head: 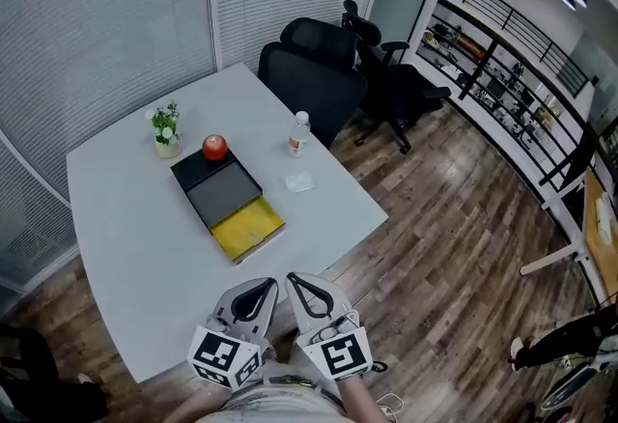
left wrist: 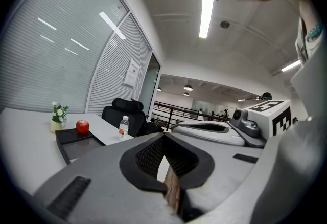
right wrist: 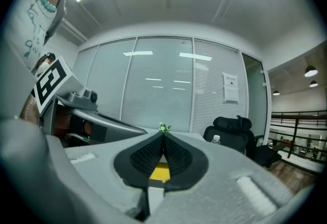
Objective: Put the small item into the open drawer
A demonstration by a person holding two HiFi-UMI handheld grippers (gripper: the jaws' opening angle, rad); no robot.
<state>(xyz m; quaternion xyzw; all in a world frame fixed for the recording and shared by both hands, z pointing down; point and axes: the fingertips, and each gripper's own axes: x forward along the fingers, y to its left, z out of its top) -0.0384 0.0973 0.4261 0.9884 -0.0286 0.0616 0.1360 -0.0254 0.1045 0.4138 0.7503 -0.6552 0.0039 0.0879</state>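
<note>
Two grippers sit low in my head view, side by side at the near edge of the table (head: pixel 135 247): the left gripper (head: pixel 269 283) and the right gripper (head: pixel 293 277), each pointing away from me over the table top. I read both pairs of jaws as closed tip to tip with nothing between them; the left gripper view shows the ribbed pads meeting at a point, and the right gripper view shows the same.

On the table I see a black drawer box (head: pixel 224 189) with its yellow open drawer (head: pixel 249 228) pulled out toward me. A red apple (head: pixel 214 147) rests on the far end of the box, and a small potted plant (head: pixel 166 129) stands just beside that end, on its left. The small white item (head: pixel 299 183) lies flat on the table to the right of the box, apart from it, outside the drawer and well clear of both grippers. A water bottle (head: pixel 300 134) stands upright just beyond the item.

Behind the table I see black office chairs (head: pixel 319 64), and a wooden floor (head: pixel 454 247) runs off to the right
</note>
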